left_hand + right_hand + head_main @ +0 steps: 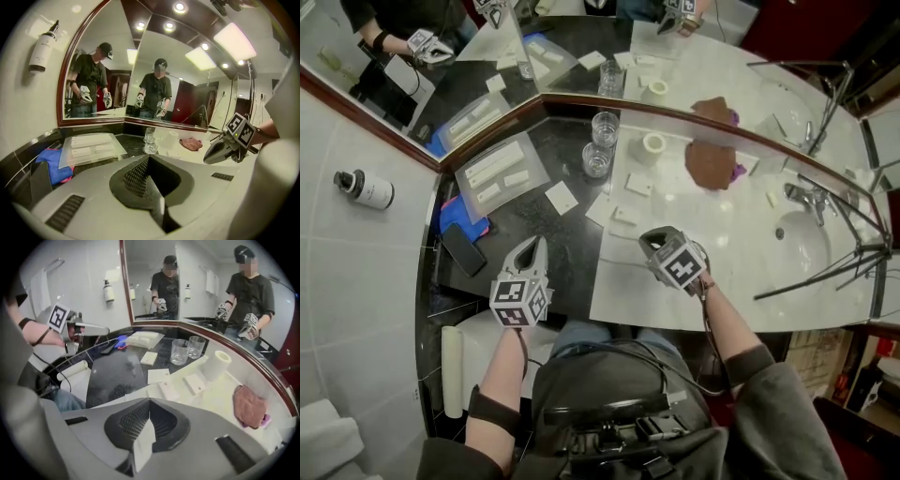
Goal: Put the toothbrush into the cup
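**A:** Where did the two grippers stand?

**B:** Both hung over the surface (pixel 727 277), on the person's side of the white roll (pixel 653 143). The left gripper (pixel 149 157) was above the black stretch. The right gripper (pixel 149 401) was above the white stretch, nearer the roll than the left one.

**A:** And the jaws?

**B:** The left jaws were pressed together with nothing between them. The right jaws were closed as well. A pale sliver ran down their seam, and I couldn't tell whether it was the jaw's own face or something thin.

**A:** Did you find the toothbrush?

**B:** No, I couldn't pick it out. Several small white boxes (pixel 638 184) lay flat between the roll and the right gripper, and their contents didn't show.

**A:** The cup?

**B:** Two glass cups (pixel 596 159) stood upright just beside the roll, on its black-stretch side. They stood one behind the other towards the mirror (pixel 581 66).

**A:** Anything else near the roll?

**B:** A brownish-pink cloth (pixel 711 164) lay crumpled on the roll's other side, with the sink (pixel 797 248) farther off beyond it. A clear tray (pixel 534 167) of white packets sat past the cups from the roll.
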